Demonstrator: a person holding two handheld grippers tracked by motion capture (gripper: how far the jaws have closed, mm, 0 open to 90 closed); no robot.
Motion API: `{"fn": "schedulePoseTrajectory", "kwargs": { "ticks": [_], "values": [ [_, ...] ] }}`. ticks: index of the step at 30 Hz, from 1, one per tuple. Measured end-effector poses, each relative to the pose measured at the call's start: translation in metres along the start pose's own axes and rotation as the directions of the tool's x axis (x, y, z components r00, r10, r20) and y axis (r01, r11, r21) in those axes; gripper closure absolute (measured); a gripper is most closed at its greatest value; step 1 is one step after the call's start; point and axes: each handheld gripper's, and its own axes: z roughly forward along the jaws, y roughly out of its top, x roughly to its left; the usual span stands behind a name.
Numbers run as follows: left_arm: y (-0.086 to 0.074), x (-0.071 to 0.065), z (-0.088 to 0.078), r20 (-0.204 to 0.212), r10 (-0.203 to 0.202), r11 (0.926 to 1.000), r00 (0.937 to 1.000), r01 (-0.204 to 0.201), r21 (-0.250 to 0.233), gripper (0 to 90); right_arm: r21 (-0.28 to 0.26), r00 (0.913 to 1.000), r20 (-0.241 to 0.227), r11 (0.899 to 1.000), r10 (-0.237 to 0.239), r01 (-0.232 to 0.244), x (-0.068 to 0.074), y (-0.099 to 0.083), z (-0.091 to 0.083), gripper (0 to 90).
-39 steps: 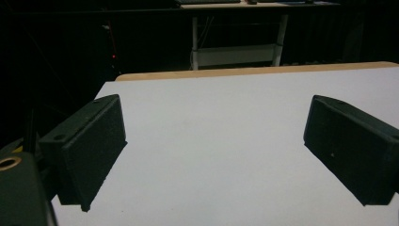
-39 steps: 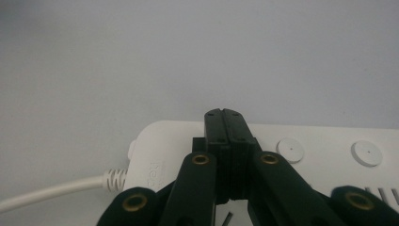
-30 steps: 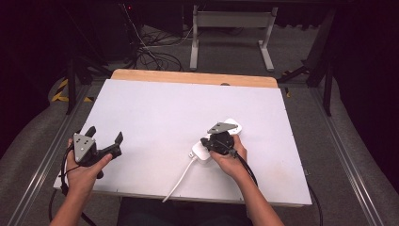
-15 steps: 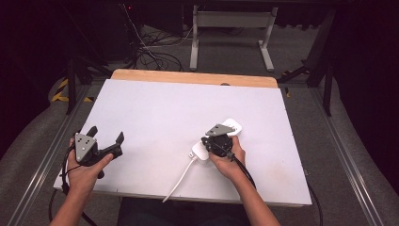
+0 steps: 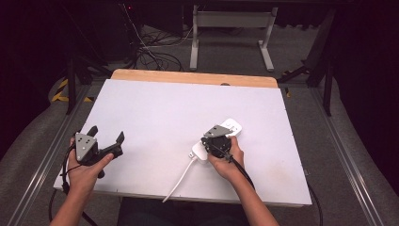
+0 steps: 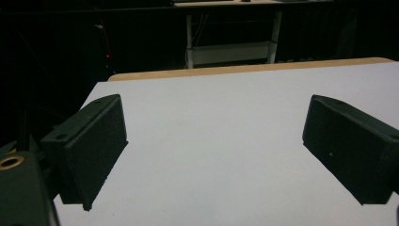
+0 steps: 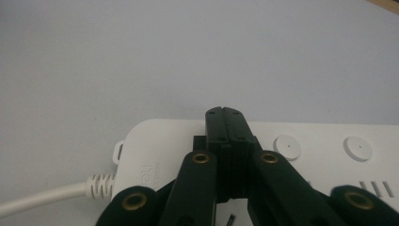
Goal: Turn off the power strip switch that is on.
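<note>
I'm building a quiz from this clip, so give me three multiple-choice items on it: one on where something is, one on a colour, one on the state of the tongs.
1. Where does the power strip lie on the table?
A. far left corner
B. near right part, under the right tongs
C. centre of the far edge

2. What colour is the power strip's cord?
A. white
B. black
C. orange

3. How do the left tongs stand?
A. shut on the cord
B. shut on nothing
C. open, holding nothing

Answers: 1 B, the high view shows it beneath the right hand. 2 A, the cord matches the white strip. 3 C, the left gripper view shows the jaws wide apart over bare table.
</note>
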Motion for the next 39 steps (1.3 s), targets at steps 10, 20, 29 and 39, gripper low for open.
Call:
{"fn": "schedulePoseTrajectory", "kwargs": {
  "ticks": [10,20,29,39],
  "values": [
    [-0.001,0.0,-0.001,0.005,-0.003,1.0,1.0,0.003,-0.002,7.4,0.045,0.9859,0.104,0.991,-0.131,0.127,0.016,0.004,0.001,90.0],
    [0.0,0.0,0.0,0.002,-0.003,1.0,1.0,0.003,0.0,7.5,0.048,0.995,0.055,0.996,-0.083,0.081,0.008,0.006,0.0,90.0],
    [0.0,-0.001,0.002,0.007,-0.004,1.0,1.0,0.004,-0.002,7.6,-0.049,0.9983,0.058,0.999,-0.011,0.014,-0.011,0.006,-0.016,90.0],
    [0.001,-0.002,0.003,0.007,-0.004,0.9999,1.0,0.005,-0.01,7.6,-0.275,0.9933,-0.03,0.954,0.111,-0.115,-0.048,-0.002,-0.076,90.0]
  ]
}}
